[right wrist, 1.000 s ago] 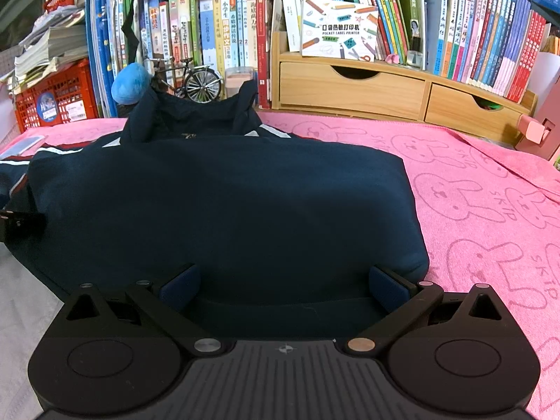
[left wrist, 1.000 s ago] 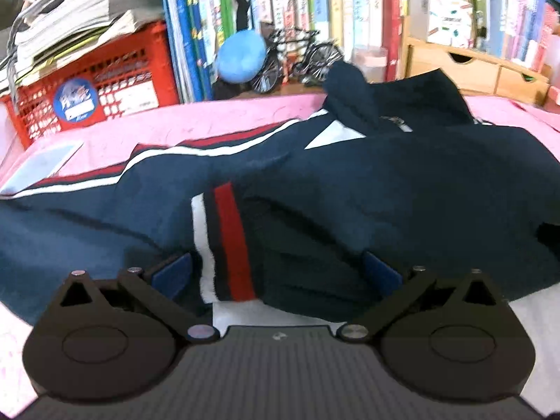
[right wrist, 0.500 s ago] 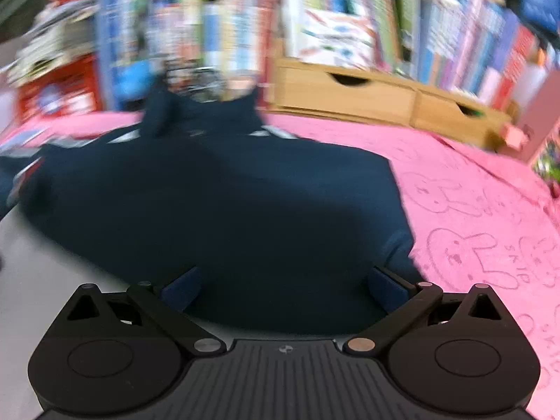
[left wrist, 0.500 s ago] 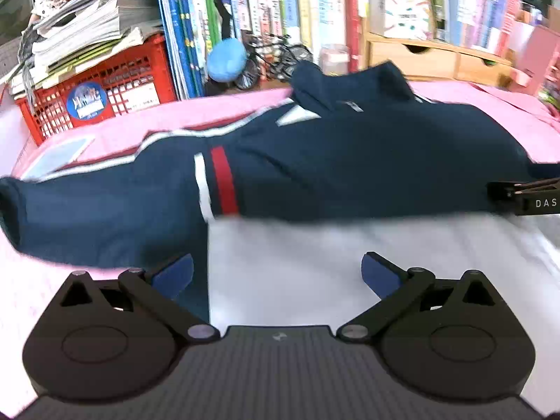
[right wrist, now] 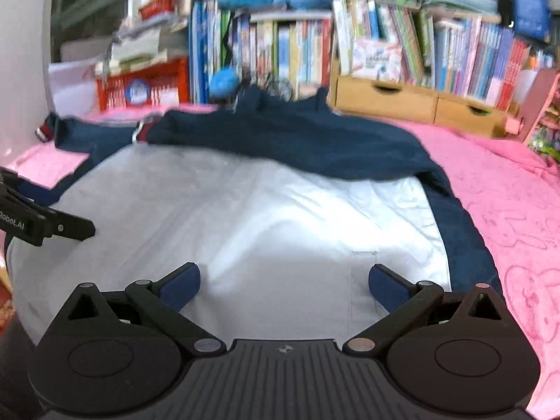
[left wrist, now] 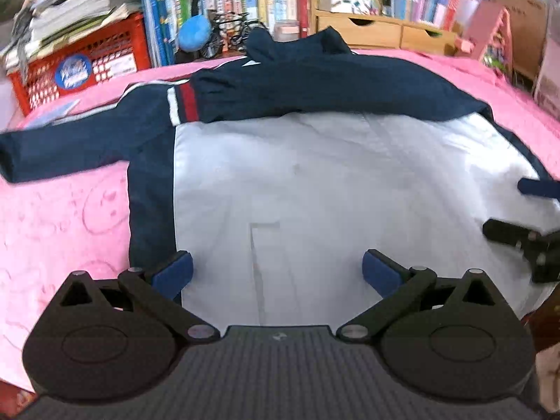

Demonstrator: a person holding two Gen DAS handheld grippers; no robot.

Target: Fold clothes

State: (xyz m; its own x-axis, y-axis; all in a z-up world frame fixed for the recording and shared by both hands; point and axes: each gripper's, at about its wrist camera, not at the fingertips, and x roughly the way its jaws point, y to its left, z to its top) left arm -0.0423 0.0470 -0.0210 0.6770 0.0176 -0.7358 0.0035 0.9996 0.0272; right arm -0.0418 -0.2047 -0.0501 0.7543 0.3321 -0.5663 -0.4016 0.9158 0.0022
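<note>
Lettering "Robot.AI" — left gripper (right wrist: 49,224)

Ahead of my left gripper (left wrist: 276,269) the jaws stand wide apart with only the flat white panel of the jacket (left wrist: 332,182) beneath, so the way forward is open up to the folded navy band. My right gripper (right wrist: 284,284) is likewise spread over bare white cloth. Each tool shows at the other's side edge, near, not touching. To the right, pink towel (right wrist: 507,189) lies free. At the far edge the red crate (left wrist: 84,66), toy bicycle (left wrist: 232,33), wooden drawers (right wrist: 416,99) and books (right wrist: 465,56) wall off the worktop.
</note>
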